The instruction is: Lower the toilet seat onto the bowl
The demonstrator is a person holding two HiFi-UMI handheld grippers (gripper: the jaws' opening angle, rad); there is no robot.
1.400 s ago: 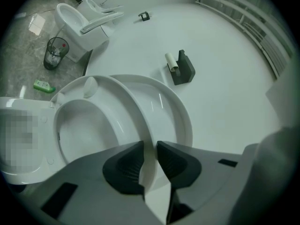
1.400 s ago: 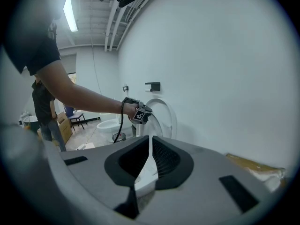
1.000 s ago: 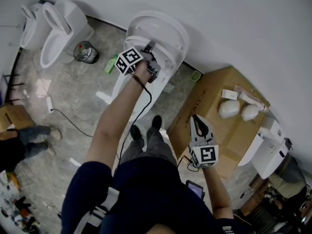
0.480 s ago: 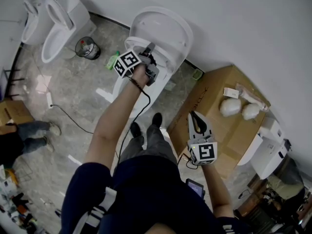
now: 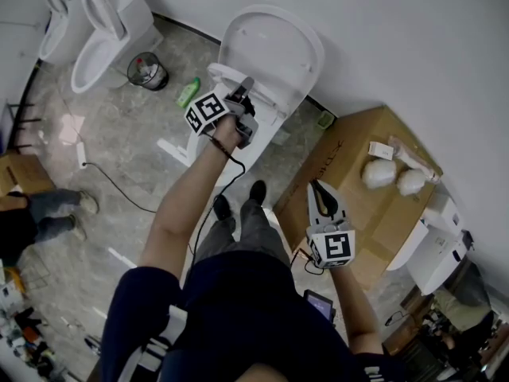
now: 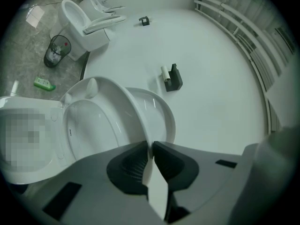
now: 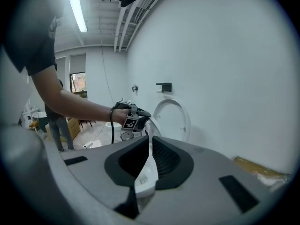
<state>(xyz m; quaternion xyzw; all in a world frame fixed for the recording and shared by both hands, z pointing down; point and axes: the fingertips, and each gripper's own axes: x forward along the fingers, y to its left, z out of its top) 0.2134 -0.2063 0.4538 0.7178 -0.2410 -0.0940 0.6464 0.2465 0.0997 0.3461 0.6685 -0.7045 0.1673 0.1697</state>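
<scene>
White plastic, the oval toilet seat ring (image 6: 126, 102) stands half raised over the white ceramic bowl (image 6: 89, 125), tilted away from the round white lid (image 5: 278, 42) that leans back against the pale wall. The left gripper (image 5: 245, 84) has the seat's front edge between its dark ribbed fingers (image 6: 129, 165); they have just been closing and now pinch that thin rim. The right gripper (image 5: 318, 188) hangs well apart over the brown cardboard box (image 5: 350, 157), its fingers pressed together on nothing. On the grey stone floor (image 5: 119, 142) beside the bowl lies a green bottle (image 5: 188, 91), with a small dark waste bin (image 5: 148, 72) and two more white toilets (image 5: 103, 30) beyond it.
</scene>
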